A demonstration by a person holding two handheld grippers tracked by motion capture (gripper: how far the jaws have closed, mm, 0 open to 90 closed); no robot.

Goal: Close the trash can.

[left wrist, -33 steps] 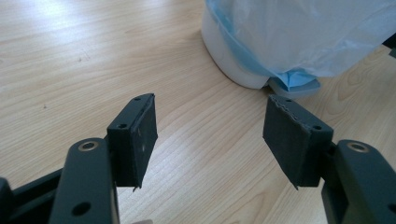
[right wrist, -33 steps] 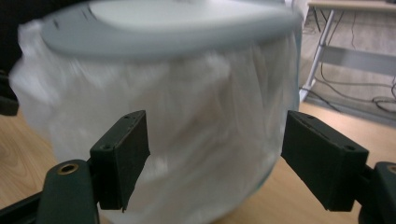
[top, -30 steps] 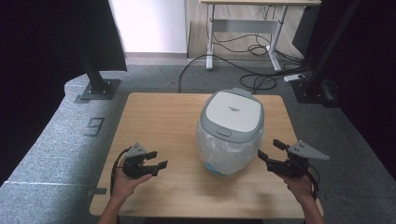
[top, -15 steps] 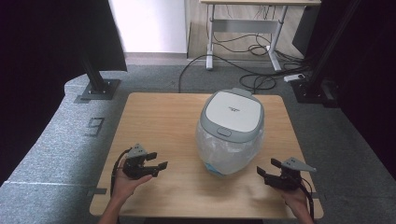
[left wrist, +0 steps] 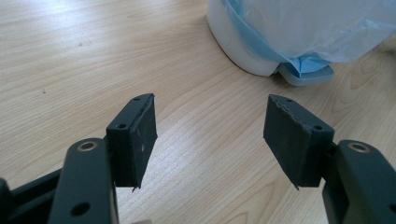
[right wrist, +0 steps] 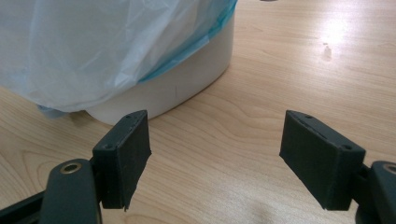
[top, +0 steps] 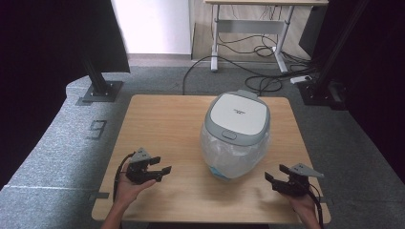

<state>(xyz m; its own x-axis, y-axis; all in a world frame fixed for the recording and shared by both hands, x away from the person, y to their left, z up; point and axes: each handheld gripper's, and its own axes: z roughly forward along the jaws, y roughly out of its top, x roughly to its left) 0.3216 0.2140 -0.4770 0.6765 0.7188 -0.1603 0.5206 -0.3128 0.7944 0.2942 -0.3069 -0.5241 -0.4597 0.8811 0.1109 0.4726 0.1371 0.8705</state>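
- Bin [top: 236,136], white with a grey-rimmed lid, standing a little toward 3 o'clock of the middle of the wooden table [top: 167,119]; clear plastic liner [top: 224,152] draped down its outer wall.
- Left gripper [top: 161,170] at about 8 o'clock from the bin, well apart from it, held in the person's left hand [top: 129,188]; jaws spread wide, nothing between them.
- Right gripper [top: 276,174] at about 5 o'clock from the bin, near the table's front edge, held in the right hand [top: 303,205]; jaws likewise spread wide and empty.
- Seen from the high view alone: the lid's pale top panel with a small push tab at its front, a desk frame [top: 248,28] with tangled cables at 12 o'clock beyond the table, grey floor mats all round.
- Added by the left gripper view [left wrist: 210,126]: the bin's white base [left wrist: 238,51] at 1 o'clock, a blue hem on the liner [left wrist: 303,32], and a pale blue pedal-like flap [left wrist: 306,74] poking out at floor level on the wood.
- Added by the right gripper view [right wrist: 215,144]: the base [right wrist: 182,79] at 11 o'clock just beyond the near jaw, the liner [right wrist: 93,46] bulging over it, a bright glare spot on the wood at 1 o'clock.
- Black ridged pads [right wrist: 133,154] on the jaw faces, plain in both gripper views.
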